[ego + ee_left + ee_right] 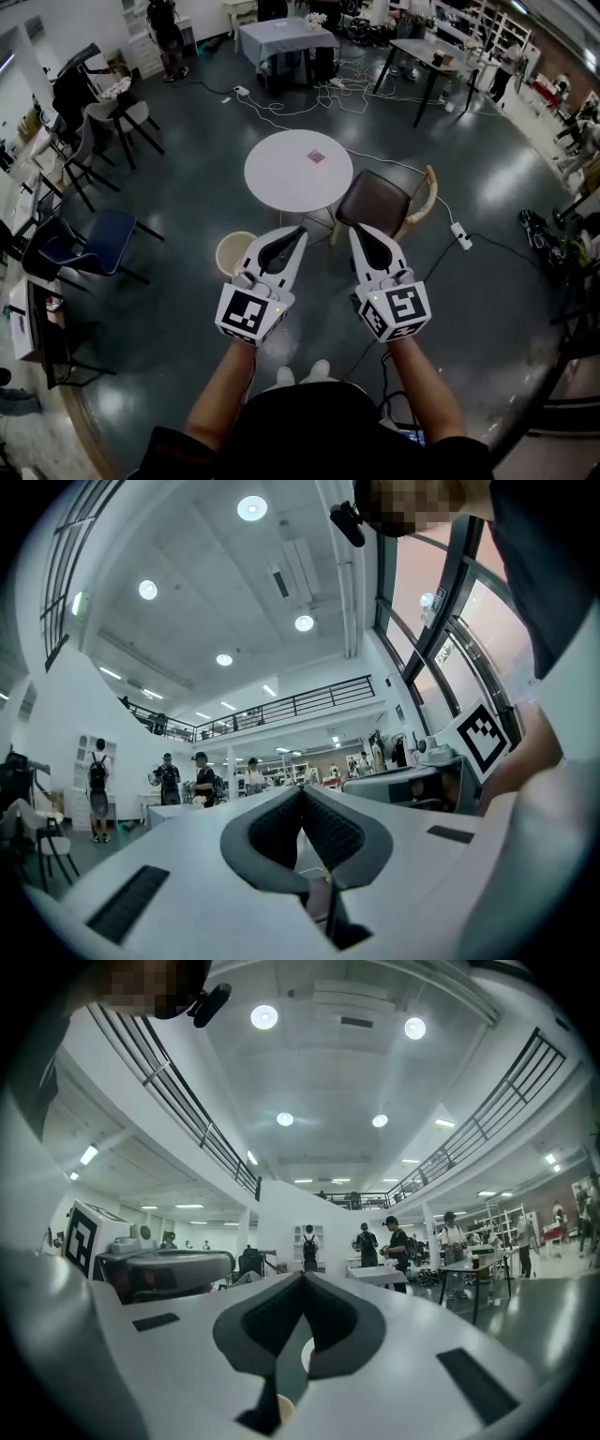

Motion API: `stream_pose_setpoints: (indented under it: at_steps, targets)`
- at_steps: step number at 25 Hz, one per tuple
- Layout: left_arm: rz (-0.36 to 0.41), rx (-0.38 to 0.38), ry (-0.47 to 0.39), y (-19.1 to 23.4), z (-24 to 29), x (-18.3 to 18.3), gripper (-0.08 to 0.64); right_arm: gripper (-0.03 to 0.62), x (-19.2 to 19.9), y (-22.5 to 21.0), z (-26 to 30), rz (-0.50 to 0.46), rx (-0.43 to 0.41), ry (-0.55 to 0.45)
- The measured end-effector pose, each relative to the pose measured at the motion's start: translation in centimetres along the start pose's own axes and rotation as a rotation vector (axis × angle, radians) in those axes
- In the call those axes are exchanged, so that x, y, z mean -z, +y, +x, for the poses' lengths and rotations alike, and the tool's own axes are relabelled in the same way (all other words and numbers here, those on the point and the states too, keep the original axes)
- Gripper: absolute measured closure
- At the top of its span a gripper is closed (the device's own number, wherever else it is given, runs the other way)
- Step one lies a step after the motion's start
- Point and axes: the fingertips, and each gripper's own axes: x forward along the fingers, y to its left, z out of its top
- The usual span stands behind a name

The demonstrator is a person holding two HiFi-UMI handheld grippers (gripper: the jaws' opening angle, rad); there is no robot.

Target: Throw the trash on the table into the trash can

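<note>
Though their jaws are pressed together on nothing, the left gripper and right gripper point level toward the round table. The trash can stands beside the left one. The trash lies beyond on the tabletop, well clear of both tips.

Small pinkish scrap, perhaps a wrapper, flat on round white table; beige trash can upright nearby.
</note>
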Motion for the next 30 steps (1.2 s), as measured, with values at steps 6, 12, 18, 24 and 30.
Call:
stream_pose_setpoints:
  at_steps: [6, 12, 18, 24, 30]
  targets:
    - [-0.003, 0.002, 0.005, -1.8, 1.8, 0.6, 0.545, 0.575, 0.2, -2.6, -1.0, 0.011, -0.002, -0.011]
    - [0.003, 0.008, 0.006, -3.0, 3.4, 1.9, 0.545, 0.575, 1.5, -5.0, -1.1, 0.033, -0.012, 0.001]
    - [0.006, -0.003, 0.004, -0.2, 5.5, 2.3, 0.545, 0.575, 2.1, -5.8, 2.6, 0.037, -0.036, 0.011]
    - [-0.002, -0.001, 0.004, 4.4, 8.9, 3.6, 0.545, 0.575, 2.5, -7.6, 7.8, 0.032, -0.03, 0.005]
    - [-0.012, 0.027, 0.02, 10.0, 12.9, 5.3, 0.545, 0.575, 3.2, -9.4, 14.5, 0.03, -0.01, 0.029]
